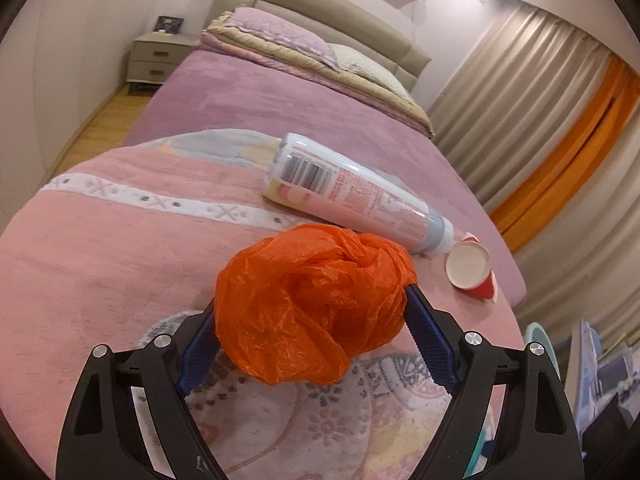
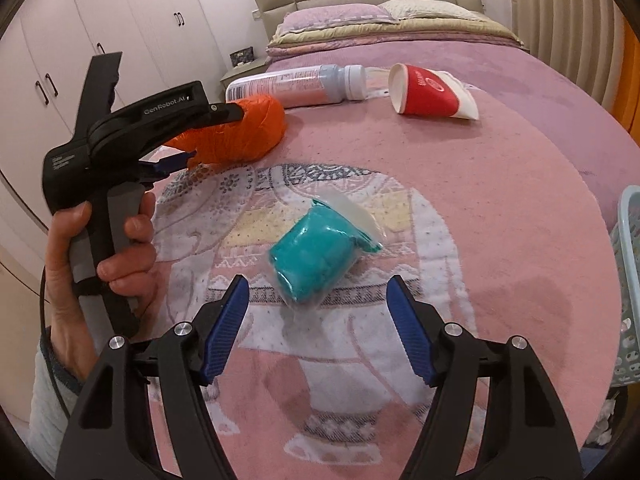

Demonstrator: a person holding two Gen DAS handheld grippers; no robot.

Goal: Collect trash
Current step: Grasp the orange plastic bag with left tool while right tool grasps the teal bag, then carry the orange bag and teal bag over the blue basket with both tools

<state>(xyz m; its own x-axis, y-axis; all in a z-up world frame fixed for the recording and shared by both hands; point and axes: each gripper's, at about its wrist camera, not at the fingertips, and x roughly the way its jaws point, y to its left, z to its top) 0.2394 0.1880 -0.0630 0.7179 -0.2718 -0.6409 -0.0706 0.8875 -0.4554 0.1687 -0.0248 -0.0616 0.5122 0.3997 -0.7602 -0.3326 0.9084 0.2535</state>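
Observation:
A crumpled orange plastic bag [image 1: 312,304] lies on the pink elephant blanket [image 1: 100,248]. My left gripper [image 1: 312,300] is open with its blue pads on both sides of the bag; whether they touch it I cannot tell. It also shows in the right wrist view [image 2: 224,120], around the orange bag [image 2: 256,132]. A teal wrapped packet [image 2: 320,256] lies just ahead of my right gripper [image 2: 318,288], which is open and empty. An empty plastic bottle [image 1: 352,192] and a red paper cup [image 1: 472,268] lie farther back, also visible as bottle [image 2: 296,84] and cup [image 2: 428,90].
A pale blue mesh basket [image 2: 630,280] stands at the bed's right edge. Pillows and folded quilts [image 2: 384,20] lie at the headboard. A nightstand [image 1: 160,56] and wardrobe doors [image 2: 100,20] stand left; curtains [image 1: 540,92] hang right.

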